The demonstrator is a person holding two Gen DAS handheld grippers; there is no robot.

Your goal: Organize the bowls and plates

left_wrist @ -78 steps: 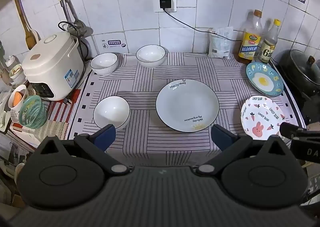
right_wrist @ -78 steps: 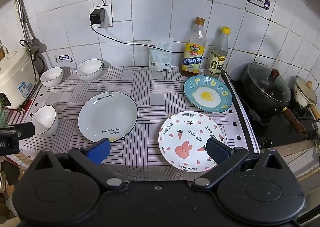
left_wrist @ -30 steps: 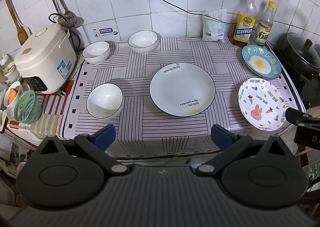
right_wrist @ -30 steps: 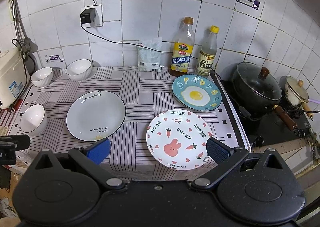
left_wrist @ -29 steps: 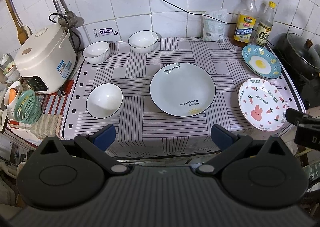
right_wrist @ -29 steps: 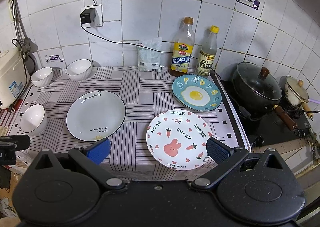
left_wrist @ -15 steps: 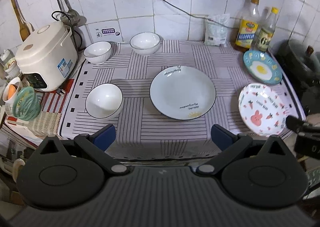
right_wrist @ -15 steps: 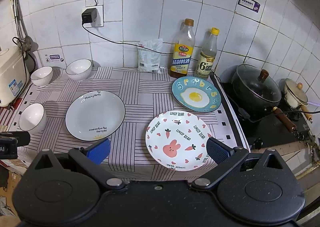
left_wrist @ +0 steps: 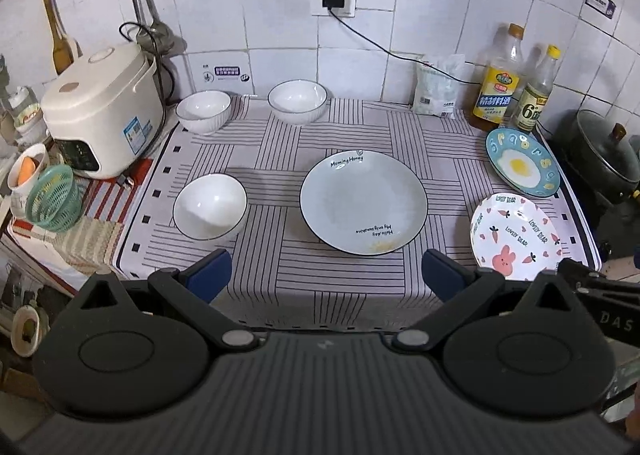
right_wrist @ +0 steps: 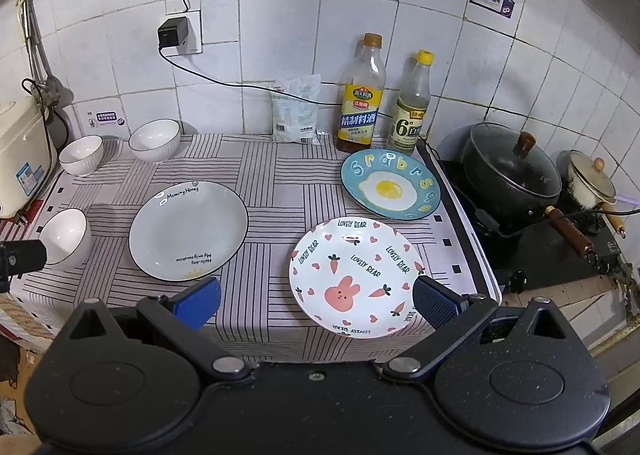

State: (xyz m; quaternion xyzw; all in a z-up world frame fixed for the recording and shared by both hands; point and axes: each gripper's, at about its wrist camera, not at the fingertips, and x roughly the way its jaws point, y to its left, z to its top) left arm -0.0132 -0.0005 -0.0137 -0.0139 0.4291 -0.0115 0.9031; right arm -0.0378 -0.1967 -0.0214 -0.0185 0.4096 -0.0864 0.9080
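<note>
On the striped cloth lie a large pale plate (left_wrist: 363, 202) (right_wrist: 188, 230), a white rabbit plate (left_wrist: 515, 242) (right_wrist: 355, 275) at the front right and a blue egg plate (left_wrist: 522, 167) (right_wrist: 390, 183) behind it. One white bowl (left_wrist: 209, 206) (right_wrist: 64, 237) stands front left; two more bowls (left_wrist: 203, 111) (left_wrist: 297, 101) stand by the wall. My left gripper (left_wrist: 325, 275) hovers open over the counter's front edge, between the near bowl and the large plate. My right gripper (right_wrist: 316, 302) is open just before the rabbit plate. Both hold nothing.
A rice cooker (left_wrist: 102, 111) and a green basket (left_wrist: 54, 198) stand left of the cloth. Two bottles (right_wrist: 362, 95) (right_wrist: 412, 103) and a white bag (right_wrist: 295, 110) line the wall. A dark lidded pot (right_wrist: 510, 171) and a small pot (right_wrist: 590, 179) sit on the stove at right.
Both grippers have drifted slightly closer to the counter; the dishes appear a little larger. No dish has moved and both grippers stay open.
</note>
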